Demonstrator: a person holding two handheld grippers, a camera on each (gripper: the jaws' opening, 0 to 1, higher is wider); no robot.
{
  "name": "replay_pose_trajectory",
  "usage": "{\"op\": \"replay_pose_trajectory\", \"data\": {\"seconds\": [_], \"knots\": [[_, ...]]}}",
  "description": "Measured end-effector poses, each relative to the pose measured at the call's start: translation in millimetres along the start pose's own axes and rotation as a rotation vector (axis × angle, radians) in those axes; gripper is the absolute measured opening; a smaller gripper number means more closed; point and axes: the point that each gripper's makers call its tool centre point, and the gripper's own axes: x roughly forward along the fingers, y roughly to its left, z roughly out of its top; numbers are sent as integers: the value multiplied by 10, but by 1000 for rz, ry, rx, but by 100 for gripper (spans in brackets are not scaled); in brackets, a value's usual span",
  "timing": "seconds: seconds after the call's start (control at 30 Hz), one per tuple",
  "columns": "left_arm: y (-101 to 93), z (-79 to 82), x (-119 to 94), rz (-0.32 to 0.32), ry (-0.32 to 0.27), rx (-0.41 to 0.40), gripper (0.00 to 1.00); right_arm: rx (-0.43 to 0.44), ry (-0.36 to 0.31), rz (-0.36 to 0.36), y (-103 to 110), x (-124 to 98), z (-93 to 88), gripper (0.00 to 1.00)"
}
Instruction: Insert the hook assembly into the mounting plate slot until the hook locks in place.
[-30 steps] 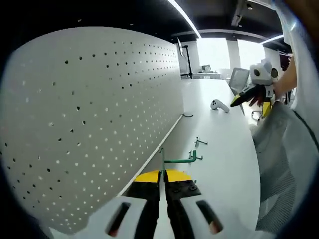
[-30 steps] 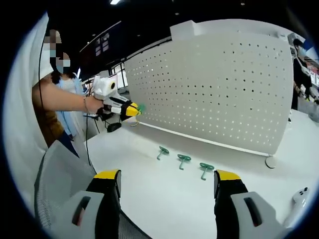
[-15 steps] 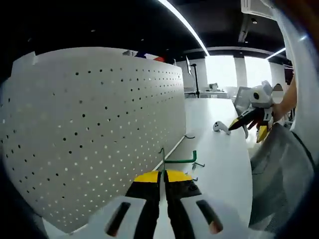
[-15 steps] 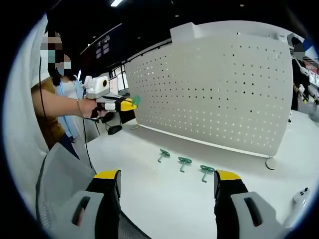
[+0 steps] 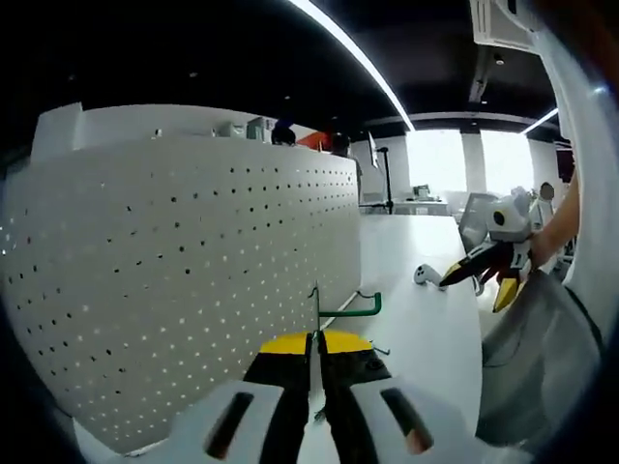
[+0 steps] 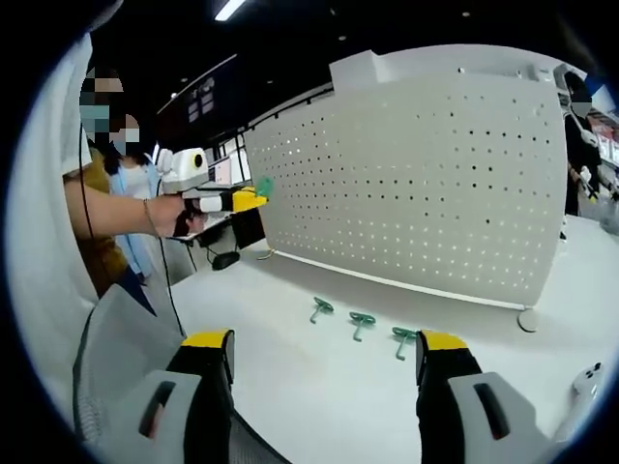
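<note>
On the white tabletop (image 6: 319, 377) stands a white perforated mounting plate (image 6: 416, 184), upright, its face dotted with rows of small holes. Item one: left gripper (image 5: 316, 350), yellow-tipped jaws pressed together on the wire shank of a green hook assembly (image 5: 340, 309); the hook is held in the air just beside the plate's face (image 5: 193, 280), its bent arm pointing away from the board, not seated in any hole as far as can be told. The same gripper appears at far left in the right gripper view (image 6: 242, 199), held in a hand (image 6: 184, 215), green hook at its tip close to the plate's end edge. Item two: right gripper (image 6: 324, 350), jaws set wide apart, holding nothing, hovering above the table. Item three: three loose green hooks (image 6: 362, 321) lying in a row on the tabletop in front of the plate. Item four: a white handheld controller (image 5: 423, 275) resting on the table beyond.
</note>
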Motion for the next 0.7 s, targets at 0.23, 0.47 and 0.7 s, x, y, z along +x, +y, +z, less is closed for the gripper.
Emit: {"op": "replay_pose_trajectory", "data": {"seconds": [0.23,0.47,0.7], "knots": [[-24,-1,-5,1,-1,-5,3,-30,-84,23,79,-19,271,74],[-48,19,-2,3,-15,-24,3,-44,-186,70,211,26,573,72],[-56,29,10,2,-26,-35,3,-46,-221,116,315,146,721,65]]}}
